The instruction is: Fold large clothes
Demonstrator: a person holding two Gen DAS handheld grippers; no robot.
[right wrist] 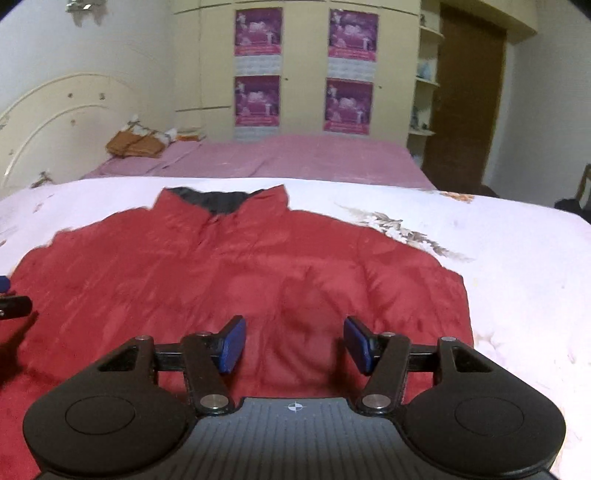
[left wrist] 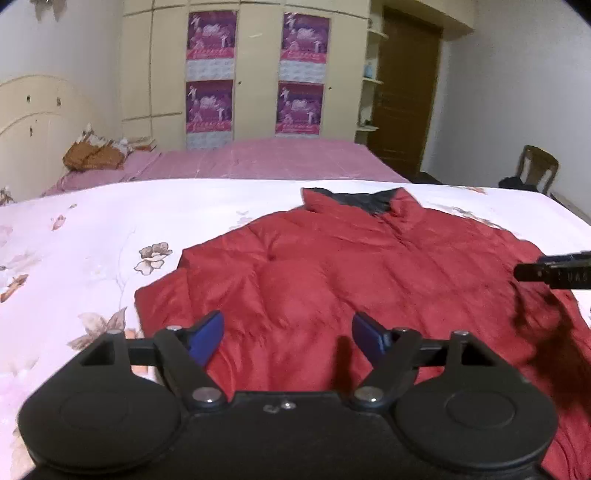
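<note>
Left wrist view: left gripper (left wrist: pixel 287 338) poised over a red padded jacket (left wrist: pixel 332 266), blue pads (left wrist: pixel 208 338) spread wide apart, nothing pinched between them, only red fabric showing in the gap beyond. Jacket spread flat on a white flowered bedspread (left wrist: pixel 92 229), dark-lined collar (left wrist: pixel 354 201) at the far end, straight ahead of the jaws and slightly to their right. One folded-in edge of the jacket just ahead and left of the left pad, bedspread bare beyond it. Black tip of the right gripper (left wrist: pixel 554 275) reaching in from the right, above the jacket's right side, dark shadow under it.

Right wrist view: right gripper (right wrist: pixel 294 345) above the jacket's (right wrist: pixel 258 266) lower middle, pads (right wrist: pixel 232 345) parted, narrower than the left pair, no cloth caught between them. Collar (right wrist: pixel 218 201) far ahead and left of the jaws; the jacket's right edge just outside the right pad, flowered bedspread (right wrist: pixel 517 266) beyond. Part of the left gripper (right wrist: pixel 13 304) poking in at the far left, over the red fabric.

Farther ahead of both jaws: pink bed sheet (left wrist: pixel 258 162), brown cloth bundle (left wrist: pixel 92 157) near a cream headboard (left wrist: pixel 33 122), cream wardrobe (left wrist: pixel 255 66) with four purple posters (left wrist: pixel 210 35), brown door (left wrist: pixel 402 96), wooden chair (left wrist: pixel 535 168) at the far right.
</note>
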